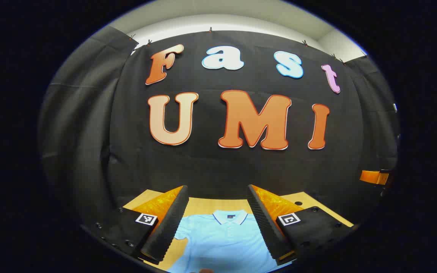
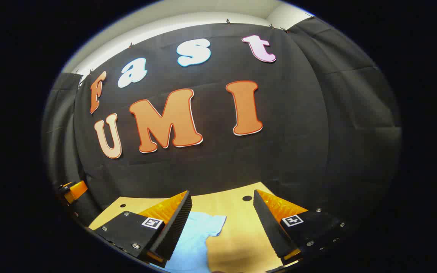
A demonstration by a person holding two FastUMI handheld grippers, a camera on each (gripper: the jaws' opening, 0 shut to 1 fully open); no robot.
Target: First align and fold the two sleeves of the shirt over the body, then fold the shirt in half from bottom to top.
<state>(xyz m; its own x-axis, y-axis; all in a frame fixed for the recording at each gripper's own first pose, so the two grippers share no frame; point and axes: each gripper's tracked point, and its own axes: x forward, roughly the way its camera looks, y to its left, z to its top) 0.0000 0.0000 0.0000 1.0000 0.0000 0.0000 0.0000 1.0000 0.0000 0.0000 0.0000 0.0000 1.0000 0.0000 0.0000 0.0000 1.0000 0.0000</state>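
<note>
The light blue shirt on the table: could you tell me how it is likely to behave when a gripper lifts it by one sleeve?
The light blue shirt lies flat as thin cloth on the wooden table, so it will probably droop and drag, not lift stiffly. Its sleeve looks short and soft, so it may crumple between the fingers. It seems light, so a push would likely bunch it.

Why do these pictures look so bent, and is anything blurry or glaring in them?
Left gripper view: the fisheye lens bulges the wall cloth and curves the table; the shirt is sharp, evenly lit, no glare. Right gripper view: same bending; the shirt sleeve is clear, but the table goes soft and smeared at the bottom edge.
</note>
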